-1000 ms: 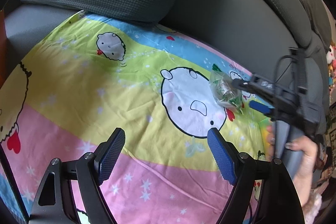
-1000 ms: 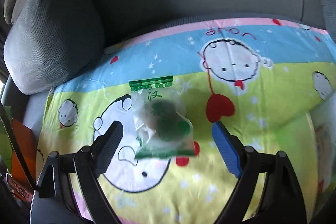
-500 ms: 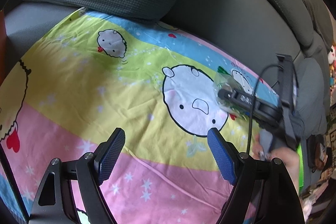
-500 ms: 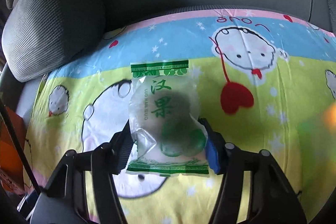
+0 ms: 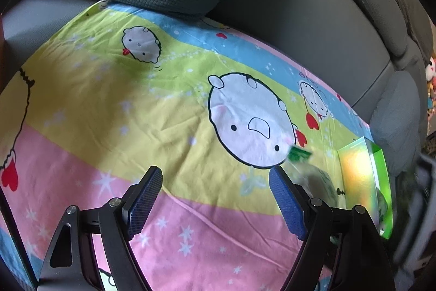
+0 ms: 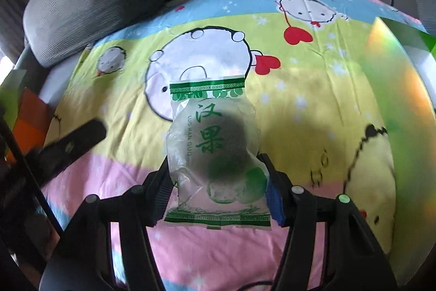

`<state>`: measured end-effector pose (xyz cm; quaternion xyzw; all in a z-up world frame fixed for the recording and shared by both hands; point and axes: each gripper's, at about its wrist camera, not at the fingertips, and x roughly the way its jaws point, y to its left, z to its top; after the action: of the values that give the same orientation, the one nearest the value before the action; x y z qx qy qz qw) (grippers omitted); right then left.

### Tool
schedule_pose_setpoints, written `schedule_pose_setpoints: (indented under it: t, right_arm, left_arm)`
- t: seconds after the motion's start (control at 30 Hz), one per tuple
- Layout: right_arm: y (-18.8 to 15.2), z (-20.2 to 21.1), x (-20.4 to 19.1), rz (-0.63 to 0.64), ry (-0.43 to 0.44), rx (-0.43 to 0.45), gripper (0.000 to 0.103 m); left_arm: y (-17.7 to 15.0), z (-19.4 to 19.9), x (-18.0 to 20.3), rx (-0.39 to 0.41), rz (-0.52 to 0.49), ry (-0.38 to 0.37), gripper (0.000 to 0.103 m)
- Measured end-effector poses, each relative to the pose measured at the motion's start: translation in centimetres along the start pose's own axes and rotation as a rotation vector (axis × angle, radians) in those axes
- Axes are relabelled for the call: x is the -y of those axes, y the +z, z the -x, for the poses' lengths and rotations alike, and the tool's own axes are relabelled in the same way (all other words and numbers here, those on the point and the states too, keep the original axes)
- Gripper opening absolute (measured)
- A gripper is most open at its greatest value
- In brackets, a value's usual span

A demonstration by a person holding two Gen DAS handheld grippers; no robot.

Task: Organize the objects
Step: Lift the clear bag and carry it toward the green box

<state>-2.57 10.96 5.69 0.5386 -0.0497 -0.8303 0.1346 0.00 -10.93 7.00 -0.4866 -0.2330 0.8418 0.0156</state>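
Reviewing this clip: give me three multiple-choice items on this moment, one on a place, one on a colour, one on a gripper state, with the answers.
1. Where is the clear snack packet?
A. between the right gripper's fingers
B. on the grey cushion
C. inside the green box

2. What colour is the packet's printing?
A. red
B. green
C. black

3. How is the left gripper?
A. shut on the packet
B. shut on the sheet
C. open and holding nothing

Answers: 1 A, the right gripper clamps the packet's sides in its own view. 2 B, green borders and characters show. 3 C, its blue pads stand wide apart above the cartoon sheet.
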Motion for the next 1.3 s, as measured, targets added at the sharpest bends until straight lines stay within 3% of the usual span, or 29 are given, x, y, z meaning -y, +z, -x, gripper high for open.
schedule_pose_setpoints:
  t: [0.33, 0.57, 0.67, 0.87, 1.0, 1.3]
  right_arm:
    - [-0.6, 4.1, 1.5, 0.012, -0.009, 0.121, 0.060]
    - [-1.2, 2.9, 1.8, 0.023, 0.053, 0.052, 0.062]
    - [-1.2, 2.2, 2.4, -0.012, 0.084, 0.014, 0.070]
    - [-0.9, 4.6, 4.8, -0.098, 0.137, 0.092, 0.077]
    - [-1.0, 5.2, 6.1, -0.131, 0.186, 0.095, 0.077]
    - [-1.1, 4.1, 7.5, -0.178, 0.283, 0.050, 0.078]
  left_arm:
    - [-0.3, -0.3, 1.1, -0.021, -0.020, -0.015, 0.081]
    - [-0.8, -0.8, 2.2, -0.044, -0.046, -0.012, 0.081]
    - [-1.1, -1.1, 2.7, -0.064, -0.063, -0.035, 0.081]
    - [-1.9, -1.6, 3.9, -0.157, -0.065, -0.160, 0.081]
    - [-2.9, -2.1, 5.9, -0.243, -0.105, -0.259, 0.081]
    - [-6.2, -4.6, 9.9, -0.397, -0.240, -0.219, 0.081]
